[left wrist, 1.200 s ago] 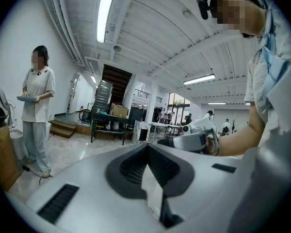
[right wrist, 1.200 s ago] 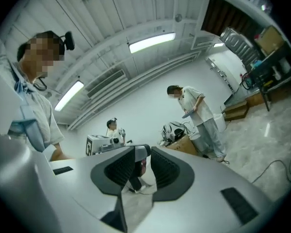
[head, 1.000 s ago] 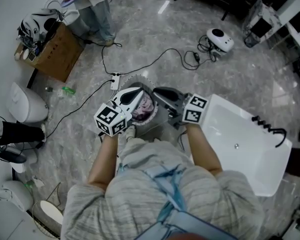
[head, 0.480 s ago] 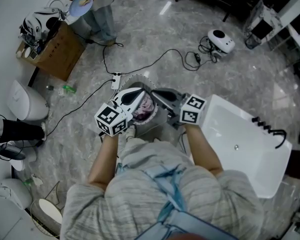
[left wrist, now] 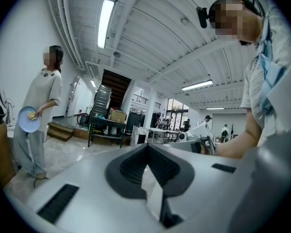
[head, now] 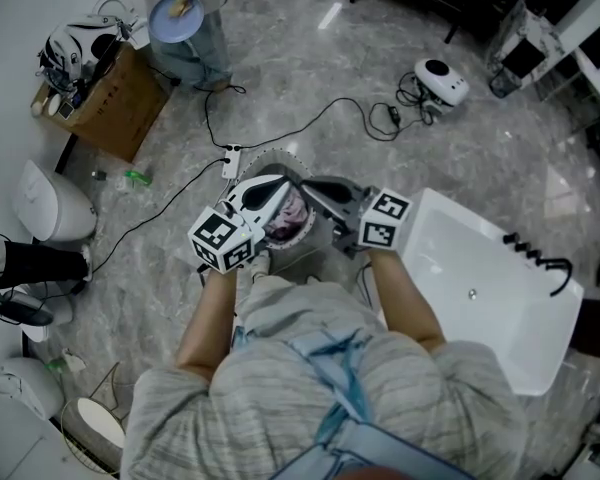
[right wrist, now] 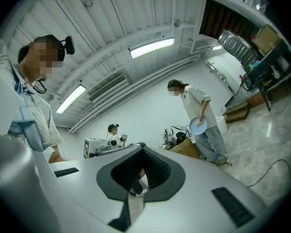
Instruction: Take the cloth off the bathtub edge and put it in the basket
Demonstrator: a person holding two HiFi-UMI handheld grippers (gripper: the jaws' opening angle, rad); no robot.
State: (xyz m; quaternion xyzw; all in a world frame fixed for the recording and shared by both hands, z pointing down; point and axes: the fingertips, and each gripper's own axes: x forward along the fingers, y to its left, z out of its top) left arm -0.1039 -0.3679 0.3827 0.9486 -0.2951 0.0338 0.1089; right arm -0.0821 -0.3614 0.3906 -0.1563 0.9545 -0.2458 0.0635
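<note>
- Far left of the head view: a white rounded container [head: 50, 208] stands on the marble floor, with a cardboard box [head: 120, 103] above it in the frame.
- Upper left: a bystander [head: 195, 13] holds a blue plate [head: 170, 18]. The same person shows at the left edge of your left gripper view, and right of centre in your right gripper view.
- A black cable [head: 320, 113] runs across the floor from the box side toward a white device [head: 440, 78] at upper right.
- Left gripper [head: 275, 183]: centre of frame, its white body over the basket [head: 280, 155]. In its own view the jaws are brought together at the tips, and I see nothing held between the pads.
- Cloth [head: 293, 211]: a pinkish bundle lying inside the basket, just right of the left gripper's body and between your two tools. Neither tool is on it.
- Right gripper [head: 318, 184]: dark body lying across the basket's right rim, marker cube toward you. Its own view shows the jaw tips meeting. Only a small dark gap shows lower between the pads, and what lies there is too small to make out.
- Right side: the white bathtub [head: 480, 298] sits just beside your right forearm, with a black faucet [head: 535, 251] on its far edge.
</note>
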